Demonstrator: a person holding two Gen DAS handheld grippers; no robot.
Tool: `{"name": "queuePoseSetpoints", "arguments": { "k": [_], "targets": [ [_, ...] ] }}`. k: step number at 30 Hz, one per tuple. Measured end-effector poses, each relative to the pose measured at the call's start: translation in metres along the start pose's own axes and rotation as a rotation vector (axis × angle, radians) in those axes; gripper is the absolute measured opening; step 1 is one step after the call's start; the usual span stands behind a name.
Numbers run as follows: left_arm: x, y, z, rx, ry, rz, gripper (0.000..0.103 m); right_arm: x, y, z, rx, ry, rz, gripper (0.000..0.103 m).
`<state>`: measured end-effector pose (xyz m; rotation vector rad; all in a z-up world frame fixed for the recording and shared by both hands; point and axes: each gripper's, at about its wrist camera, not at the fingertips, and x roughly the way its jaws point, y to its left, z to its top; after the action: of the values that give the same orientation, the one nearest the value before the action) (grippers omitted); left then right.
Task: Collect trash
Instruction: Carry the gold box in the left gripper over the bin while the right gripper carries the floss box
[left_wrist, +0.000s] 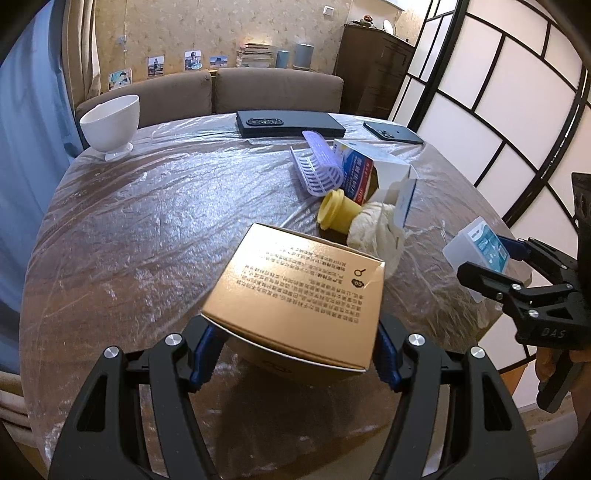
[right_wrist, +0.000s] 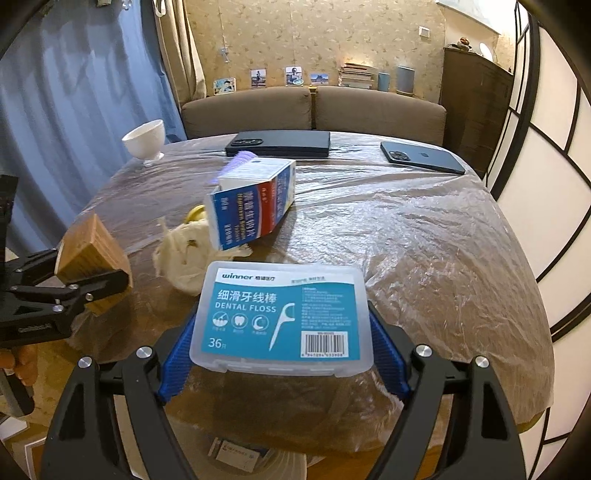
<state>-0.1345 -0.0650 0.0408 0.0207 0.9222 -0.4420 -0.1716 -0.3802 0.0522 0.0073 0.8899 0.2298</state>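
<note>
1. Here, in the left wrist view, the left gripper (left_wrist: 291, 350) sits at the bottom centre, its blue pads pressed against both sides of a gold carton (left_wrist: 299, 295) that is tilted and lifted clear of the table (left_wrist: 147, 229).
2. The jaws stand about half apart, filled by the carton's width.
3. At the right edge of that same view the right gripper (left_wrist: 495, 266) clamps a translucent dental floss box (left_wrist: 476, 251), with a person's hand (left_wrist: 550, 365) partly visible below it.
4. In the right wrist view the right gripper (right_wrist: 282, 339) is at the bottom centre, fairly wide, and the dental floss box (right_wrist: 282, 317) lies flat between its blue pads, label up, held above the table's near edge.
5. At the left edge of that view the left gripper (right_wrist: 85, 280) shows with the gold carton (right_wrist: 92, 258) in its grip.
6. The table is draped in crinkled clear plastic sheeting (right_wrist: 406, 240).
7. Near the middle of the right wrist view an open blue, red and white carton (right_wrist: 251, 206) lies tipped against a crumpled cream wad (right_wrist: 184, 258).
8. In the left wrist view a yellow cup (left_wrist: 336, 214) lies on its side just left of the wad (left_wrist: 373, 236), and a lilac plastic rack (left_wrist: 317, 170) lies above it.
9. Toward the top of that view are a white bowl (left_wrist: 110, 122) at upper left, a long black case (left_wrist: 288, 123) at centre, and a dark phone (left_wrist: 393, 132) to its right.
</note>
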Motion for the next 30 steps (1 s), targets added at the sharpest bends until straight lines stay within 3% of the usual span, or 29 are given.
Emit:
{"name": "queuePoseSetpoints", "arguments": {
  "k": [30],
  "targets": [
    [-0.029, -0.031, -0.037, 0.047, 0.025, -0.014, 0.068, -0.04, 0.028, -0.04, -0.08, 0.035, 0.131, 0.081]
  ]
}}
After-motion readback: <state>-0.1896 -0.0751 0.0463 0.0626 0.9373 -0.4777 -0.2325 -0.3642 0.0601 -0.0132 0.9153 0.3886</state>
